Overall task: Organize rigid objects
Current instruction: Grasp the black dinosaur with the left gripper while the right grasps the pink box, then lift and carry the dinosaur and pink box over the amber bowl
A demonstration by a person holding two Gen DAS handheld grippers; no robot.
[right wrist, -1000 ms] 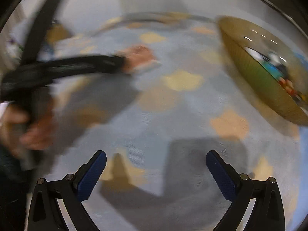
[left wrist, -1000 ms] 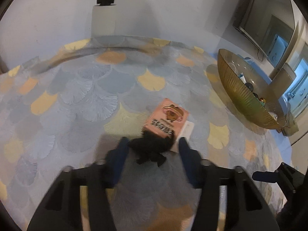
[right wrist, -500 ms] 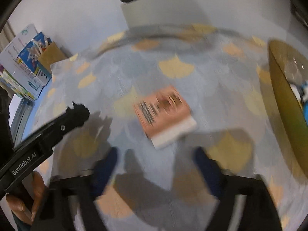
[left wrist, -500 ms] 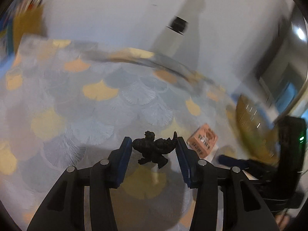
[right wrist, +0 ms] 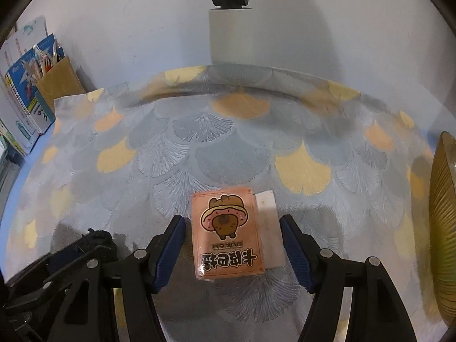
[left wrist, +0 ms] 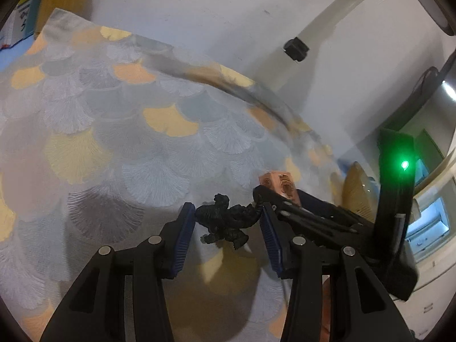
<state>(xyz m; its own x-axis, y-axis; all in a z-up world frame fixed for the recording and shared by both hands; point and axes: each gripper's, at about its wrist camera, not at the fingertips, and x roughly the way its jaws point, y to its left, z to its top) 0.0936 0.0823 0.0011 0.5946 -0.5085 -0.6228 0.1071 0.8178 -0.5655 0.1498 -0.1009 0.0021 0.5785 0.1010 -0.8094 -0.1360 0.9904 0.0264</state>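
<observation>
Pink card box [right wrist: 228, 235] sits mid-cloth, bowl rim [right wrist: 444, 213] beside.

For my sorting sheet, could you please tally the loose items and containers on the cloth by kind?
Toy figures: 1, the black figure in the left gripper
Card boxes: 1, the pink card box
Bowls: 1, the gold bowl
Total: 3

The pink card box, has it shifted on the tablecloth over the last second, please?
Cannot tell: the pink card box appears beside the same yellow leaf, but both cameras moved.

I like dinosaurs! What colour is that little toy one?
Black, seen best in the left wrist view: the dinosaur.
</observation>
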